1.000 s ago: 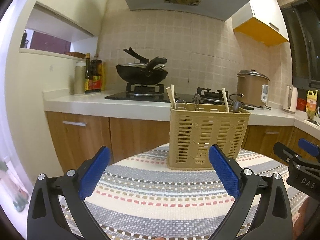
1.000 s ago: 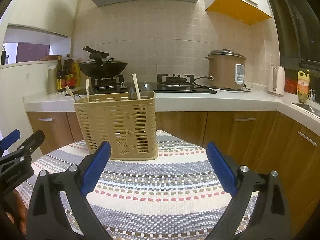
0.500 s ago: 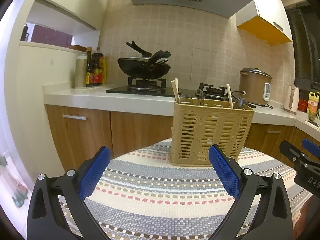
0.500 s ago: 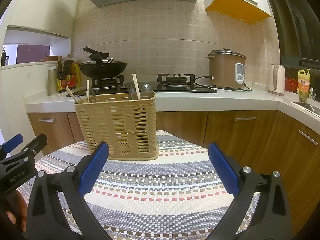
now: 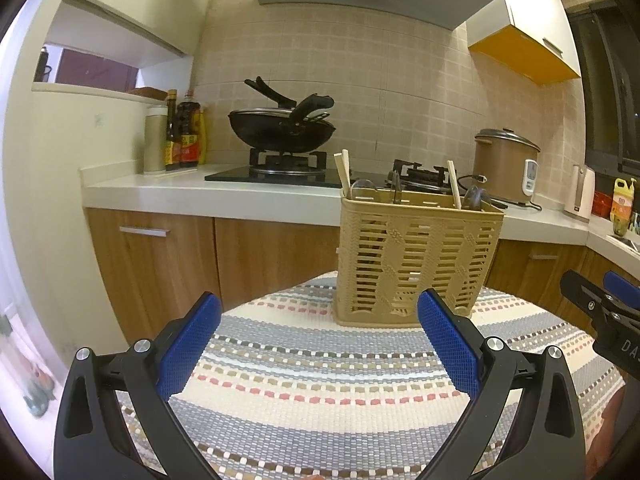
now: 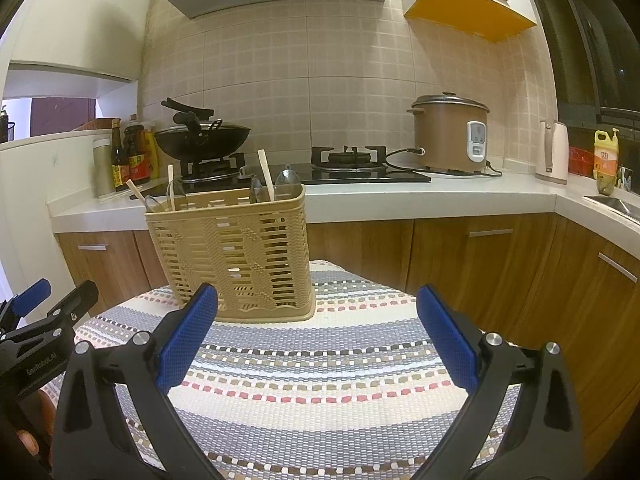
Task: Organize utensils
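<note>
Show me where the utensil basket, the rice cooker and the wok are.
utensil basket [image 5: 412, 264], left wrist view, front wall.
rice cooker [image 6: 444, 140], right wrist view, brown body.
wok [image 5: 280, 132], left wrist view, black bowl.

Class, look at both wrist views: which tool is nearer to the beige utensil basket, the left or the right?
Roughly level. The left tool has the utensil basket ahead to its right; the right tool has it ahead to its left. Neither touches it.

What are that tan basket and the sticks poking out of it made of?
The basket looks like moulded matte plastic: uniform tan colour and even slots imitating weave. The sticks, likely chopsticks, look like pale bare wood or bamboo, though that is hard to confirm. The striped mat beneath looks like woven fabric.
</note>
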`<state>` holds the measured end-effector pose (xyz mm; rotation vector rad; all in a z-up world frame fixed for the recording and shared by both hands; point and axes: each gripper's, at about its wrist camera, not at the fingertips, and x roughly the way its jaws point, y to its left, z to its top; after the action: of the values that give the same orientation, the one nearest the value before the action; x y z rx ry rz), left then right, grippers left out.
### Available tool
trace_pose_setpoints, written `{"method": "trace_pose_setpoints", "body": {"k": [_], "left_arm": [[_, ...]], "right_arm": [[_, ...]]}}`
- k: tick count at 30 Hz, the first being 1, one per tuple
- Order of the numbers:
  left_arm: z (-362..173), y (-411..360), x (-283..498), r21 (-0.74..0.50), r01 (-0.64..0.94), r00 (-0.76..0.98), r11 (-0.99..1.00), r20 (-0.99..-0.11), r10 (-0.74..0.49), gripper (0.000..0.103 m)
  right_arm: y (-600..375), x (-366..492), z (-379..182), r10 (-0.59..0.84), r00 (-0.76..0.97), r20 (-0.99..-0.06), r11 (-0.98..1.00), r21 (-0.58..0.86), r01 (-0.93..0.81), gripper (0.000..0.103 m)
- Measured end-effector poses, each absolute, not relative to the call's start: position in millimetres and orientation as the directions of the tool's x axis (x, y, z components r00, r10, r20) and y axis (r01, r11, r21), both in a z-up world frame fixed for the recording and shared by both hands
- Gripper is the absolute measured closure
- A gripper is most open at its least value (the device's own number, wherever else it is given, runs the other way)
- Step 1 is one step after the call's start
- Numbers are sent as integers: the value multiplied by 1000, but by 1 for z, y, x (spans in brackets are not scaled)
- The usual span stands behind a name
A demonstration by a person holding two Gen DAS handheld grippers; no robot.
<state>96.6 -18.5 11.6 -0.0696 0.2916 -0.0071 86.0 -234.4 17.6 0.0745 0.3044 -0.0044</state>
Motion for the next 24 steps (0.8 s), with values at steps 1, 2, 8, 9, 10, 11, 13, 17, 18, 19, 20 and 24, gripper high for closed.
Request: {"method": "trace_pose_setpoints", "body": {"k": [1, 2, 8, 9, 10, 11, 13, 17, 18, 19, 20, 24], "left_arm": [[12, -19, 97, -70, -4, 958, 998, -287, -17, 8], [12, -19, 97, -71, -4, 958, 997, -288, -16, 8], [12, -17, 97, -81, -7, 957, 997, -291, -17, 8], [12, -17, 97, -80, -6, 956, 997, -292, -18, 8], [12, -18, 97, -80, -5, 956, 997, -293, -19, 8], [12, -18, 97, -80, -2, 955, 997, -295, -21, 8], [12, -19, 98, -79, 2, 954, 997, -299, -25, 8], [11, -19, 98, -71, 4, 953, 997, -301, -26, 8], [11, -20, 97, -68, 2, 954, 998, -301, -22, 8], [11, -19, 98, -67, 0, 954, 998, -300, -20, 8], [11, -20, 98, -68, 1, 954, 998, -301, -21, 8], [11, -21, 98, -66, 0, 953, 998, -301, -20, 8]], "right_arm": [[-235, 86, 17, 6, 954, -301, 997, 72, 16, 8], [-235, 87, 17, 6, 953, -302, 997, 72, 17, 8], [-236, 88, 16, 7, 952, -305, 997, 75, 16, 8], [-236, 88, 16, 8, 952, -306, 997, 75, 16, 8], [-236, 88, 16, 7, 952, -307, 997, 75, 17, 8], [-236, 88, 16, 7, 951, -308, 997, 75, 17, 8], [-236, 88, 16, 7, 952, -307, 997, 75, 17, 8], [-236, 89, 16, 6, 952, -307, 997, 77, 18, 8], [-236, 88, 16, 5, 951, -308, 997, 76, 19, 8], [-236, 88, 16, 5, 951, -309, 997, 77, 20, 8], [-236, 88, 16, 6, 951, -310, 997, 79, 20, 8], [-236, 88, 16, 6, 950, -313, 996, 82, 20, 8]]}}
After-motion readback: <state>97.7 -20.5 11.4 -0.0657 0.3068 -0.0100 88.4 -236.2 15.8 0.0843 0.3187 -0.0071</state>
